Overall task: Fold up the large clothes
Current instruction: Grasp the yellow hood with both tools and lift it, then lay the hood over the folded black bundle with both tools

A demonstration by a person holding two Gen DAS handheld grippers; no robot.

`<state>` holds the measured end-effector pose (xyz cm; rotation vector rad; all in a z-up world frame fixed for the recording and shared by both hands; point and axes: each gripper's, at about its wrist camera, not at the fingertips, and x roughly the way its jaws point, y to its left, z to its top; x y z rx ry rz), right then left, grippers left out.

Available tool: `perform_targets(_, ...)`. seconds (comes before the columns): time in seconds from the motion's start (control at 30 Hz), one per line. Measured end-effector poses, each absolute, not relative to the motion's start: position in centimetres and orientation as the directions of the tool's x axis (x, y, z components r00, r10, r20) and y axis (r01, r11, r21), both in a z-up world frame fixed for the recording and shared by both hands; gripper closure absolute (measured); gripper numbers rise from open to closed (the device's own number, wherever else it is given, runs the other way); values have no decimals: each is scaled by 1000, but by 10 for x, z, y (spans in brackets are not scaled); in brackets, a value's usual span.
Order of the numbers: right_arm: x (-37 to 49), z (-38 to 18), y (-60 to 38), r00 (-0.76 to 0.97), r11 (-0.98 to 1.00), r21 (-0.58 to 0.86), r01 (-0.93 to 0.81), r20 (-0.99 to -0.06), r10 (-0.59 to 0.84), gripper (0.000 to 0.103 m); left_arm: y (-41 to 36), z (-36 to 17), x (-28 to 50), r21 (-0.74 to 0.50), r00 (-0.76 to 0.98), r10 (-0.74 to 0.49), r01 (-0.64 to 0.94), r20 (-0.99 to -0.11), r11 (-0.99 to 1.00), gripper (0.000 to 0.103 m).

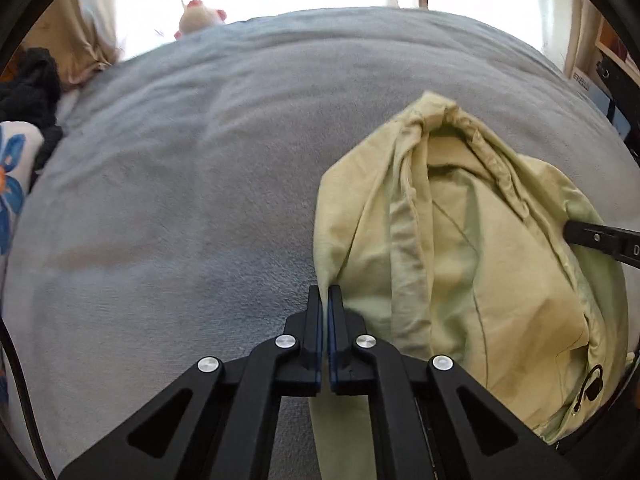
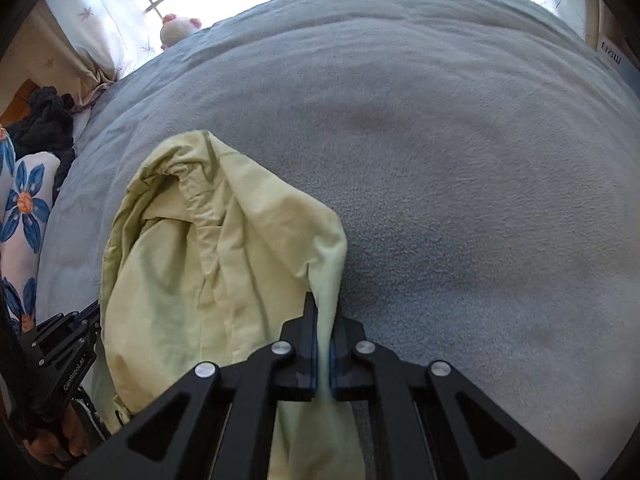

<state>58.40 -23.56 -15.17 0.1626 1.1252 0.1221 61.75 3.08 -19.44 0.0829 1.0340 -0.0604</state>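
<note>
A pale yellow-green garment (image 1: 452, 264) hangs bunched above the grey bedspread (image 1: 180, 200), held up at two points. My left gripper (image 1: 325, 294) is shut on its left edge, with cloth pinched between the fingers. My right gripper (image 2: 325, 304) is shut on its right edge; a strip of cloth runs down between the fingers. The garment (image 2: 208, 264) fills the left of the right wrist view. The right gripper also shows at the right edge of the left wrist view (image 1: 600, 240), and the left gripper at the lower left of the right wrist view (image 2: 64, 352).
A floral pillow (image 2: 24, 216) and a dark knitted garment (image 2: 44, 120) lie at the bed's left side. A plush toy (image 1: 200, 16) sits at the far edge by the curtained window. Shelving (image 1: 616, 64) stands at the right.
</note>
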Motion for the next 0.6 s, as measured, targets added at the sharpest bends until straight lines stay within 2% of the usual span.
perform_targets(0.17,544,-102,-246,513,976,208,-67,-832,213,102,47,-149,585,10,581,-23,52,-813,999,103)
perform_targets(0.4,423,-23,-262,659,954,207,-215,-691,298,101,68,-71,477,-52,674,-133,139,-726,989,103)
perform_targets(0.5,360,-9,-258,714,952,136,-272,-635,295,99,80,-55,419,-97,704,-205,190,-680,977,102)
perform_targets(0.6,295,-17,-255,736,954,18,-299,-631,243,91,82,-64,354,-31,728,-196,233,-657,972,101)
